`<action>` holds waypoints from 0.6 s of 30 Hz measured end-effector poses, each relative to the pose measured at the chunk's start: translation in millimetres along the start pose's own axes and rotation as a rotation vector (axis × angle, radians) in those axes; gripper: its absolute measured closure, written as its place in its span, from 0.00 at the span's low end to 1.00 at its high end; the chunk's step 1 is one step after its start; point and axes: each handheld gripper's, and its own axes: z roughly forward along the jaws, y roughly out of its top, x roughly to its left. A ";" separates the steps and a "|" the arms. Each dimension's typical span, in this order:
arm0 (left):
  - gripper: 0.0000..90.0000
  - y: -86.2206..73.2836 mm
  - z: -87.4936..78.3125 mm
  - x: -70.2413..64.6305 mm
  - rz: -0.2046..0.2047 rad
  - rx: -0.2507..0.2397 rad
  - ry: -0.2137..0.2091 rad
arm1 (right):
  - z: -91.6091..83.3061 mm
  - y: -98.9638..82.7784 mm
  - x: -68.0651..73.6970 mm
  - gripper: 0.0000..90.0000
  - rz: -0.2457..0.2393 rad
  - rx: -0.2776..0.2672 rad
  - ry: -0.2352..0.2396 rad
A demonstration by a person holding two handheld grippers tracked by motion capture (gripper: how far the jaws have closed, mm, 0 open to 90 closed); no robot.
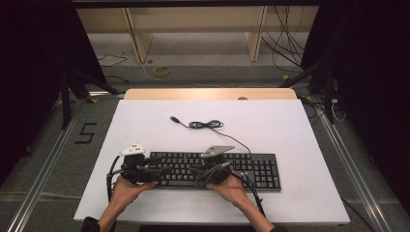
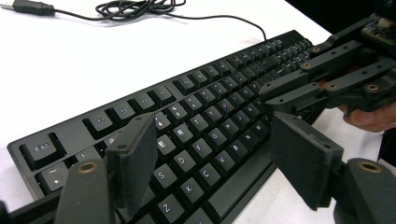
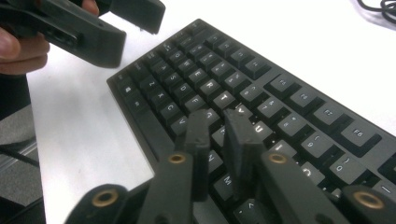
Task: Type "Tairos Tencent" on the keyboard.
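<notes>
- A black full-size computer keyboard [image 1: 212, 170] lies flat near the person's edge of the white rectangular table top [image 1: 270, 121], its long side running across the table.
- Its thin black cable [image 1: 205, 124] leaves the far edge of the keyboard, gathers in a small loose coil on the white surface beyond the keyboard, and ends in a USB plug [image 1: 175, 119] lying a little further off (the plug is connected to nothing).
- The left gripper [image 2: 215, 154], a black two-jaw tool held in the person's left hand [image 1: 126, 189], sits over the keyboard's left end. In the left gripper view its jaws stand wide apart above the letter keys, one pad [image 2: 135, 158] over the left letter columns, the other out past the keyboard's near edge; nothing lies between them.
- The right gripper [image 3: 222, 140], also black and held in the right hand [image 1: 233, 189], hovers over the middle of the keyboard. In the right gripper view its jaws are drawn narrow, with a slim gap between the pads and no object in it, tips just above the middle letter keys; whether they touch a key I cannot tell.
- Both hands rest at the keyboard's near edge.
</notes>
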 end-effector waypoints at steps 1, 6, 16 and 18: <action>0.35 -0.3 -0.7 -0.2 0.001 -0.002 0.000 | 0.6 -0.2 0.2 0.93 0.001 0.006 0.000; 0.35 -2.4 -2.7 -0.3 0.001 -0.010 -0.001 | 5.1 -1.7 1.6 0.98 -0.011 0.031 -0.004; 0.35 -6.3 -4.4 -1.3 0.005 -0.008 -0.005 | 12.5 -4.3 3.5 1.00 -0.024 0.061 -0.011; 0.35 -6.9 -4.5 -1.1 0.010 -0.003 -0.005 | 13.9 -4.8 3.5 1.00 -0.029 0.064 -0.013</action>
